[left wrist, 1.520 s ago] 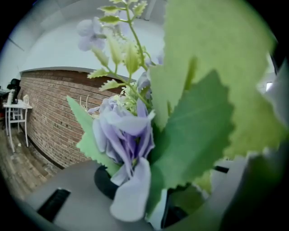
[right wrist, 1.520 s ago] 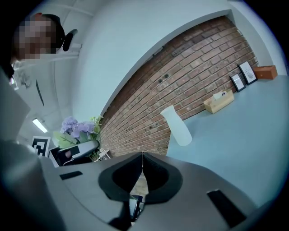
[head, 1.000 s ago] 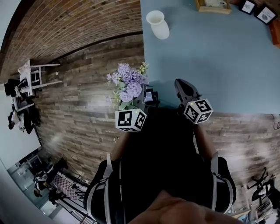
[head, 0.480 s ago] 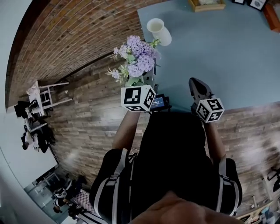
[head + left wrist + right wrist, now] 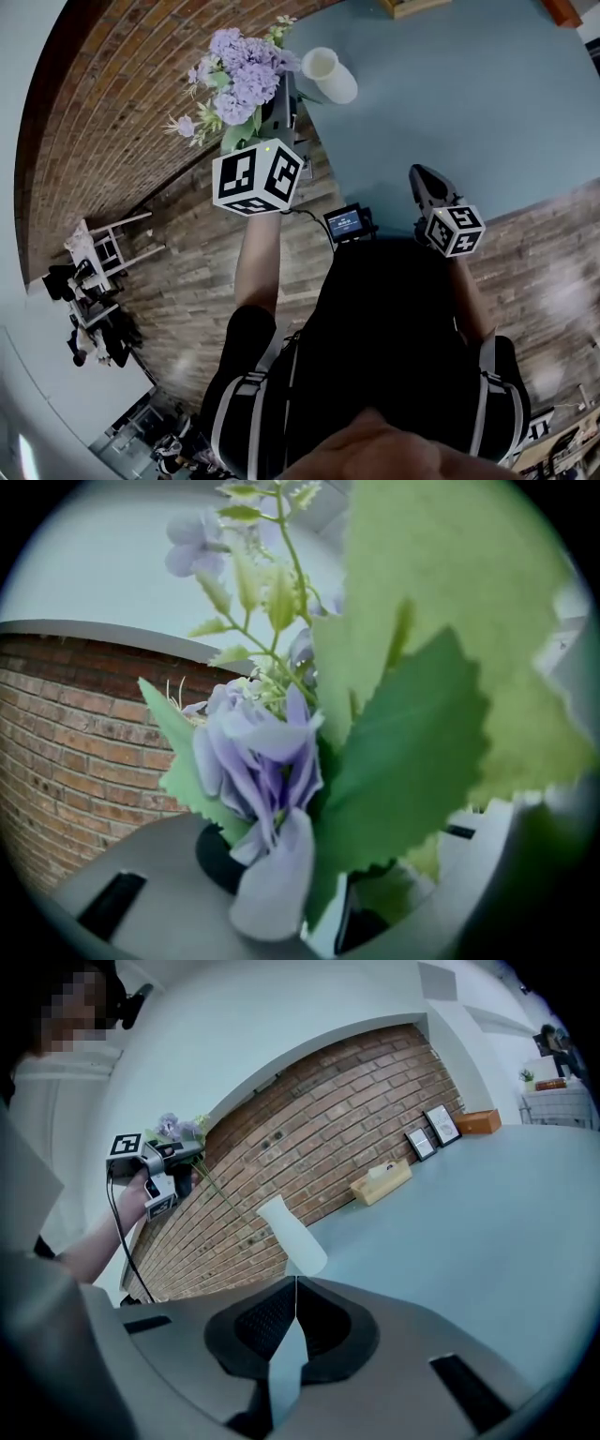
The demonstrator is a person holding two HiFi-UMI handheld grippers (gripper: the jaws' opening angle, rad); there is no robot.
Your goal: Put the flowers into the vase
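My left gripper (image 5: pixel 279 111) is shut on a bunch of purple flowers (image 5: pixel 239 75) with green leaves, held up in the air just left of the white vase (image 5: pixel 328 75). In the left gripper view the flowers (image 5: pixel 267 752) and leaves fill the picture and hide most of the jaws. The vase stands upright near the left corner of the blue-grey table (image 5: pixel 487 112). My right gripper (image 5: pixel 424 180) hovers over the table's near edge, shut and empty; its jaws meet in the right gripper view (image 5: pixel 295 1288), with the vase (image 5: pixel 292 1232) just beyond them.
A brick wall (image 5: pixel 356 1101) runs behind the table. Along the wall stand a wooden tray (image 5: pixel 380 1183), two framed pictures (image 5: pixel 431 1129) and an orange box (image 5: pixel 478 1121). A small screen device (image 5: pixel 347 222) hangs at the person's front. Wooden floor lies left of the table.
My left gripper has risen with the flowers and moved toward the table corner, close beside the vase. The right gripper has stayed nearly where it was.
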